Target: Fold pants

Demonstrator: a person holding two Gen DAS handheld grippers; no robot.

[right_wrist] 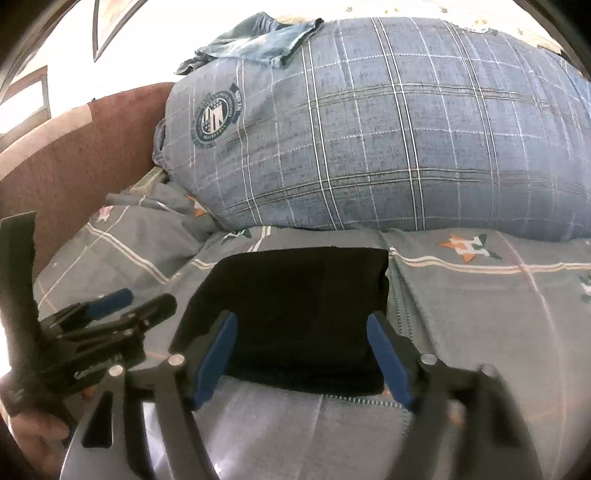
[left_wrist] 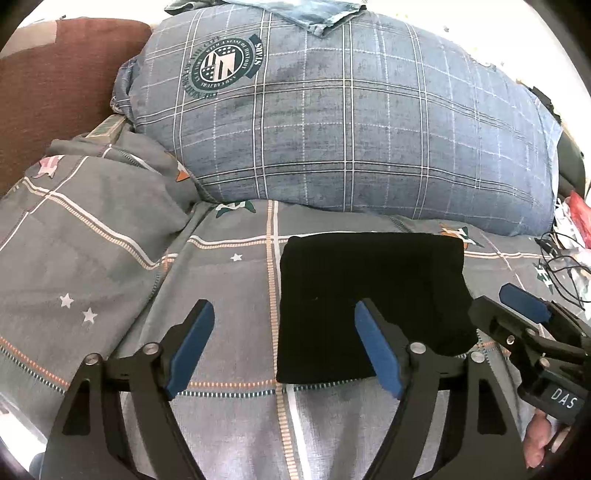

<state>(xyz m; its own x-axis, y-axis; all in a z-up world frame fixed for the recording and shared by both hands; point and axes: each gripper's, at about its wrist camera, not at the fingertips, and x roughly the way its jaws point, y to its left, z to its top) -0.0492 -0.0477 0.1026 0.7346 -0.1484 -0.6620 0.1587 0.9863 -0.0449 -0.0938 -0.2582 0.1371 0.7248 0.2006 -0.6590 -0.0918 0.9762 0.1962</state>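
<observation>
Nearby big plaid pillow (left_wrist: pixel 351 122) behind, jeans (left_wrist: pixel 314 13) on top | folded black pants (left_wrist: pixel 369 306) flat on grey bedsheet (left_wrist: pixel 221 266) | left gripper (left_wrist: pixel 284 347) spread apart, empty | right gripper (right_wrist: pixel 301 354) spread apart, empty

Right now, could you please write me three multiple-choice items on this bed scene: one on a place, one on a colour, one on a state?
1. Where do the folded pants lie?
A. on the grey bedsheet, in front of the plaid pillow
B. on top of the pillow
C. on the floor

2. What colour are the pants?
A. red
B. black
C. white

3. How is the left gripper?
A. shut on the pants
B. shut, holding nothing
C. open

Answers: 1 A, pants rest flat on the sheet; 2 B, uniformly black cloth; 3 C, blue pads spread apart.
</observation>
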